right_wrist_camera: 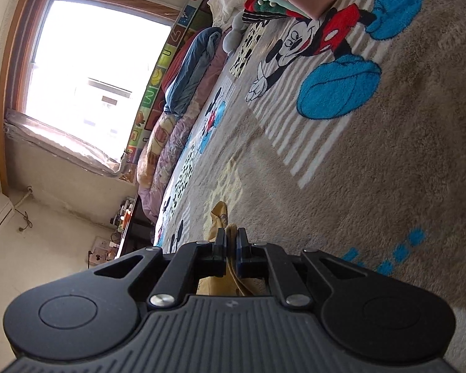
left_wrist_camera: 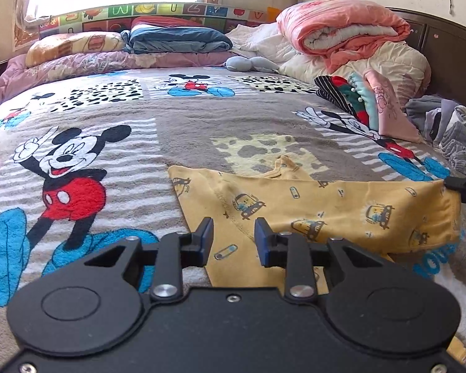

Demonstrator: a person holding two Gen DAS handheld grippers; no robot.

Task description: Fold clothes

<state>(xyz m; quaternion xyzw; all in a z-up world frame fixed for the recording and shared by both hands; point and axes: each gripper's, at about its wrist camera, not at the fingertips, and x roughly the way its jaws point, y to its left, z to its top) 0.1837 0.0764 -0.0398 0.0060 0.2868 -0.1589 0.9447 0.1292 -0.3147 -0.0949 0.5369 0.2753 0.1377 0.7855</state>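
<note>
Yellow garment (left_wrist_camera: 310, 205) part-folded on bed (left_wrist_camera: 183, 124): right gripper (right_wrist_camera: 231, 242) pinches its edge, left gripper (left_wrist_camera: 234, 236) fingers spread above it; folds remain.

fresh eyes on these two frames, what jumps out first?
The Mickey Mouse blanket covering the whole bed dominates both views. On it, near the front, lies a yellow car-print garment; the left gripper hovers open over its near edge, while the right gripper is shut on its right corner. Behind, a rolled pink quilt tops the bedding heap at the far right, under a bright window.
</note>
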